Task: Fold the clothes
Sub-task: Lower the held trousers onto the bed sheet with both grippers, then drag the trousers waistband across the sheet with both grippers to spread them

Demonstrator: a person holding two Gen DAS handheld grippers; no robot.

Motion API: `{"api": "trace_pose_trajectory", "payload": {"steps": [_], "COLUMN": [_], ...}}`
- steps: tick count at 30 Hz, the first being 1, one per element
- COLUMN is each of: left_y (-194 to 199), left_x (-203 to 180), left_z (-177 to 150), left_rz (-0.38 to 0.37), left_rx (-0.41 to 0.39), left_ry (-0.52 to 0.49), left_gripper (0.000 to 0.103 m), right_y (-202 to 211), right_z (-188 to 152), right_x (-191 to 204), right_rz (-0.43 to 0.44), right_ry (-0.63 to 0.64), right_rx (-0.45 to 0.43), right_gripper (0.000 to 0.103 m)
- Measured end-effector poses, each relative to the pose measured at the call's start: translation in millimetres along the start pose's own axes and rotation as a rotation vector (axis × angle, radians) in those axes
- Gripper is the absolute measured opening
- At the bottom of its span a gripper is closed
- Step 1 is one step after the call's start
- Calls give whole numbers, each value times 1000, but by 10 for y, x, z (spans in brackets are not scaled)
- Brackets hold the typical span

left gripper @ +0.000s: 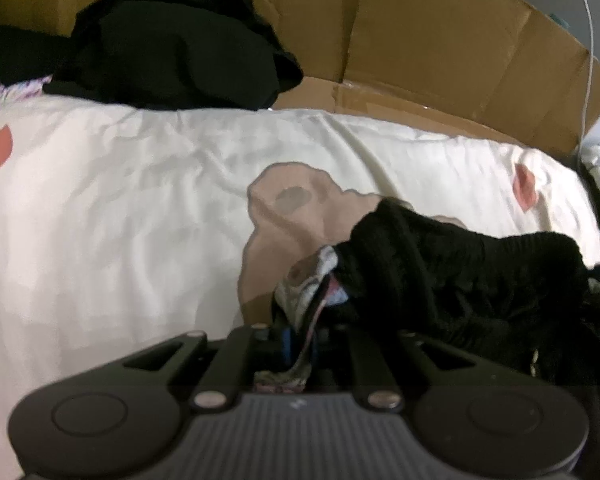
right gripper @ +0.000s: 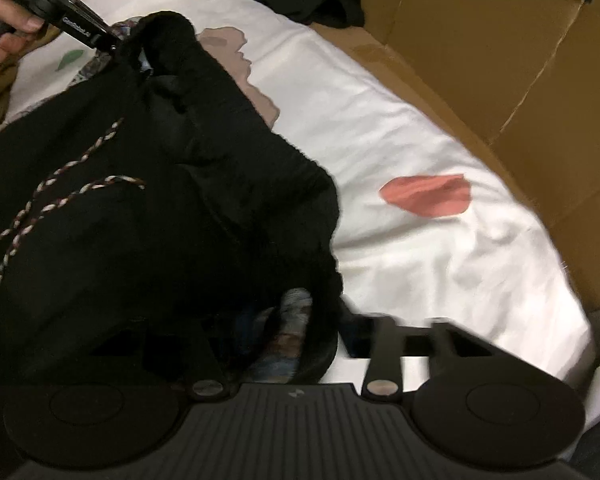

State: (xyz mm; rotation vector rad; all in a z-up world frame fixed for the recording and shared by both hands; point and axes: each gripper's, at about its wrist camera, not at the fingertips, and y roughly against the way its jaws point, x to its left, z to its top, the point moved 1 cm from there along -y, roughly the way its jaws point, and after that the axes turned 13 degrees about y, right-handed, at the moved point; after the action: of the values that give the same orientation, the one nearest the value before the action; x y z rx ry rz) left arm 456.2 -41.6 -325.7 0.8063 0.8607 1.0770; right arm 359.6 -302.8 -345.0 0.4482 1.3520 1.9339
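Note:
A black garment point(left gripper: 460, 264) with a braided drawstring point(right gripper: 60, 184) hangs bunched over the white printed bed sheet point(left gripper: 100, 220). In the left wrist view, my left gripper point(left gripper: 300, 332) is shut on the garment's waistband, with patterned lining showing between the fingers. The right wrist view shows that same left gripper point(right gripper: 118, 46) at the top left, held by a hand point(right gripper: 4, 20) and pinching the garment's far edge. My right gripper point(right gripper: 300, 332) is shut on the near waistband edge of the black garment point(right gripper: 180, 160). Cloth hides its left finger.
A pile of other black clothes point(left gripper: 172, 48) lies at the back of the bed against opened cardboard point(left gripper: 420, 40). A purple patterned cloth point(left gripper: 4, 88) peeks in at far left. A white cable point(left gripper: 590, 60) hangs at right. Bare sheet point(right gripper: 420, 260) lies right of the garment.

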Motion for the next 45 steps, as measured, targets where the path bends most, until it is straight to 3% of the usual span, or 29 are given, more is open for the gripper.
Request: {"api": "trace_pose_trajectory", "payload": {"steps": [4, 6, 10, 12, 15, 18, 26, 28, 29, 30, 33, 45], "left_y": [10, 35, 71, 66, 49, 27, -22, -70, -127, -187, -195, -50], "left_x": [-37, -35, -21, -56, -134, -182, -268, -289, -288, -285, -281, 321], "left_z": [16, 33, 68, 83, 93, 108, 134, 145, 150, 155, 138, 337], "left_rz": [8, 16, 9, 6, 14, 21, -5, -7, -18, -30, -35, -194], "left_rx": [-3, -18, -46, -55, -74, -89, -109, -95, -61, -22, -28, -119], "left_ry": [-38, -50, -52, -78, -128, -156, -213, -216, -208, -199, -188, 273], "left_gripper": [21, 37, 50, 51, 55, 57, 61, 57, 36, 14, 9, 6], "right_y": [64, 64, 24, 14, 82, 166, 169, 100, 68, 54, 34, 183], "right_z": [0, -62, -253, -335, -338, -320, -95, -57, -49, -50, -58, -342], "right_x": [-112, -315, -637, -719, -662, -575, -261, -215, -219, -239, -299, -844], "right_rz": [-22, -1, 37, 42, 4, -42, -117, -125, -124, -119, -105, 4], "right_ry": [-62, -203, -452, -521, -460, -370, -83, -40, -40, -55, -103, -629], "right_rx": [-35, -52, -75, -86, -102, -117, -118, -101, -93, -90, -89, -275], "right_gripper": [13, 13, 15, 25, 38, 43, 43, 41, 24, 17, 15, 12]}}
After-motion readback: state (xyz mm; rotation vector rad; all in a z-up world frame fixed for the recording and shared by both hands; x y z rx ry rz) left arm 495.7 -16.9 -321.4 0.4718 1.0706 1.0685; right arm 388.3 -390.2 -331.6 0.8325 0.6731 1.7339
